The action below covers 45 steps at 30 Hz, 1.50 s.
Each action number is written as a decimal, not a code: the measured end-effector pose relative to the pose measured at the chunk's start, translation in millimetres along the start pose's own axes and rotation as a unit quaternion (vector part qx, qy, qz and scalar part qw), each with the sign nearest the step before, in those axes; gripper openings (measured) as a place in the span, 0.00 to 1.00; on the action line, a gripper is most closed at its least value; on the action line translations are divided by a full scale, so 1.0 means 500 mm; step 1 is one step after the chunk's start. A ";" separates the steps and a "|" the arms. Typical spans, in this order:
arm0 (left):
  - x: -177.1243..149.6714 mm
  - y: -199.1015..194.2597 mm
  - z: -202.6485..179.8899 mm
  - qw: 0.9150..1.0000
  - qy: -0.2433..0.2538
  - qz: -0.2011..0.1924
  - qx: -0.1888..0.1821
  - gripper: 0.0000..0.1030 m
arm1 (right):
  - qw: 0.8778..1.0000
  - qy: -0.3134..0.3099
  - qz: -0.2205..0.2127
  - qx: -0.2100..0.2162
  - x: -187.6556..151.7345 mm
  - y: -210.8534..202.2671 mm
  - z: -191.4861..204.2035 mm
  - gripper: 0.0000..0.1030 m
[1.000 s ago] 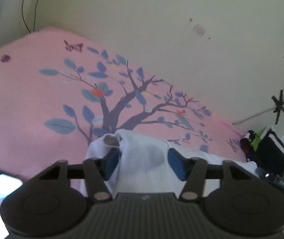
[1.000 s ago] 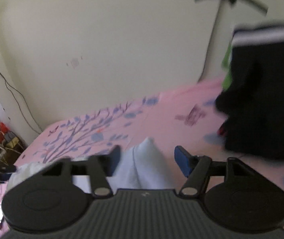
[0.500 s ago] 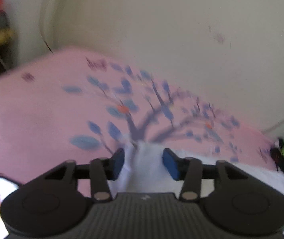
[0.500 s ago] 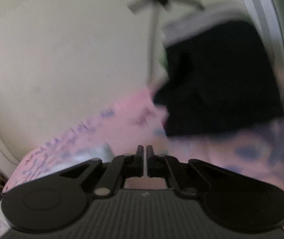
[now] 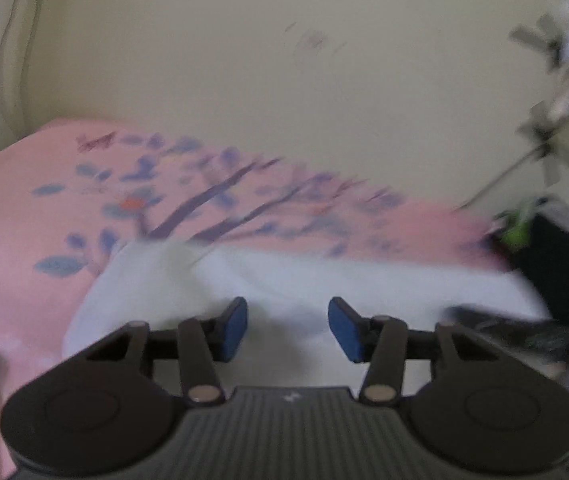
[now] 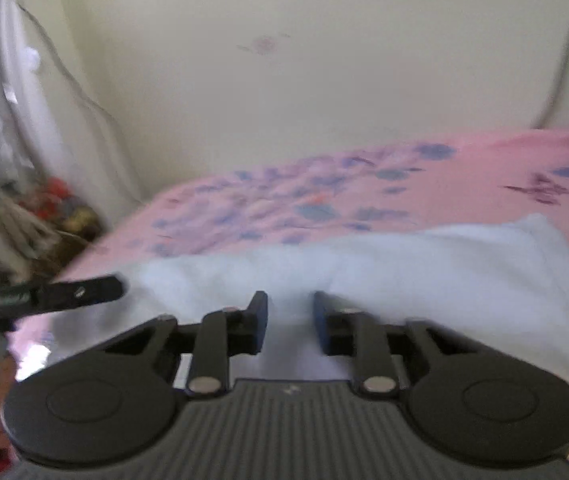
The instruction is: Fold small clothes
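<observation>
We are holding our left gripper (image 5: 289,328) low over the white garment (image 5: 324,280). Its blue pads (image 5: 235,330) are standing apart after just closing in a little, with cloth showing between them unpinched. Our right gripper (image 6: 290,320) is hovering over the same garment, fingers narrowly parted, gripping nothing. The garment is lying spread on the pink tree-print bedsheet (image 5: 24,220), which is reaching back to the cream wall (image 5: 284,80).

No readable text, label or number shows anywhere.
</observation>
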<state>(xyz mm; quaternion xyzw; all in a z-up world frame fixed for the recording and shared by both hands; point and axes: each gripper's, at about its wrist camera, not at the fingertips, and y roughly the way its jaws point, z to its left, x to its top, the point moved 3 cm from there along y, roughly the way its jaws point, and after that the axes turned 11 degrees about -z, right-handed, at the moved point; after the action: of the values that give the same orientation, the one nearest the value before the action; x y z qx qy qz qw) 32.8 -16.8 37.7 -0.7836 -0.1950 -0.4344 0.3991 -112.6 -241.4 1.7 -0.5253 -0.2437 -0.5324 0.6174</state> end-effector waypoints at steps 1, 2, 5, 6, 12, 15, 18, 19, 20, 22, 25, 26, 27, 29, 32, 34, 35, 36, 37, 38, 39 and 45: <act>-0.009 0.016 0.013 1.000 -0.001 0.007 0.007 0.25 | 1.000 0.028 0.003 -0.009 -0.005 -0.006 -0.040 0.00; -0.013 0.022 0.025 1.000 -0.003 -0.002 0.009 0.20 | 0.997 0.072 -0.001 -0.002 -0.010 -0.019 -0.077 0.00; -0.015 0.023 0.040 1.000 -0.025 -0.007 0.003 0.19 | 0.986 0.163 -0.027 -0.037 -0.027 -0.082 -0.160 0.00; -0.019 0.023 0.036 1.000 -0.020 -0.013 0.008 0.19 | 0.982 0.179 -0.037 -0.043 -0.031 -0.100 -0.174 0.00; -0.046 0.019 0.002 0.997 0.045 -0.049 0.038 0.19 | 0.981 0.185 -0.035 -0.043 -0.034 -0.089 -0.187 0.00; -0.042 0.016 0.009 0.998 0.034 -0.051 0.028 0.24 | 0.982 0.179 -0.035 -0.041 -0.025 -0.076 -0.184 0.00; -0.046 0.017 -0.001 0.998 0.048 -0.049 0.014 0.38 | 0.981 0.187 -0.034 -0.035 -0.023 -0.084 -0.183 0.00; -0.049 0.016 -0.008 0.997 0.058 -0.049 0.014 0.40 | 0.981 0.190 -0.035 -0.034 -0.024 -0.085 -0.186 0.00; -0.051 0.018 -0.015 0.996 0.068 -0.048 0.016 0.45 | 0.980 0.191 -0.035 -0.033 -0.025 -0.089 -0.188 0.00; -0.056 0.018 -0.026 0.995 0.086 -0.047 0.018 0.48 | 0.980 0.191 -0.035 -0.032 -0.025 -0.087 -0.188 0.00; -0.055 0.019 -0.026 0.995 0.087 -0.045 0.017 0.49 | 0.981 0.187 -0.035 -0.033 -0.025 -0.087 -0.189 0.00; -0.055 0.019 -0.026 0.995 0.087 -0.045 0.016 0.49 | 0.981 0.187 -0.035 -0.034 -0.026 -0.084 -0.189 0.00; -0.055 0.019 -0.026 0.995 0.089 -0.044 0.016 0.50 | 0.981 0.186 -0.035 -0.034 -0.026 -0.085 -0.189 0.00; -0.055 0.020 -0.030 0.994 0.096 -0.042 0.017 0.52 | 0.981 0.188 -0.035 -0.033 -0.025 -0.088 -0.189 0.00; -0.057 0.022 -0.033 0.994 0.104 -0.040 0.018 0.54 | 0.981 0.190 -0.037 -0.033 -0.025 -0.090 -0.188 0.00; -0.057 0.023 -0.031 0.994 0.102 -0.039 0.016 0.54 | 0.981 0.189 -0.040 -0.033 -0.025 -0.092 -0.185 0.00; -0.056 0.022 -0.031 0.994 0.101 -0.039 0.014 0.55 | 0.981 0.187 -0.041 -0.032 -0.026 -0.094 -0.183 0.00; -0.057 0.022 -0.030 0.994 0.100 -0.039 0.013 0.56 | 0.982 0.182 -0.044 -0.030 -0.025 -0.096 -0.179 0.00; -0.056 0.022 -0.029 0.994 0.100 -0.039 0.011 0.56 | 0.983 0.175 -0.047 -0.027 -0.025 -0.099 -0.172 0.00; -0.056 0.022 -0.029 0.994 0.100 -0.039 0.011 0.56 | 0.984 0.169 -0.052 -0.013 -0.025 -0.102 -0.165 0.12; -0.056 0.022 -0.029 0.994 0.099 -0.039 0.010 0.56 | 0.985 0.162 -0.060 0.014 -0.023 -0.105 -0.154 0.44; -0.057 0.022 -0.028 0.994 0.099 -0.039 0.007 0.59 | 0.996 0.062 -0.061 0.021 -0.026 -0.109 -0.086 0.68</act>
<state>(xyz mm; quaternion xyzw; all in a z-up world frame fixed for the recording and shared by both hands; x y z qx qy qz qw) 17.0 -33.6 13.3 -0.7255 -0.1881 -0.5241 0.4044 -177.8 -268.8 -2.6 -0.4626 -0.2481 -0.5953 0.6084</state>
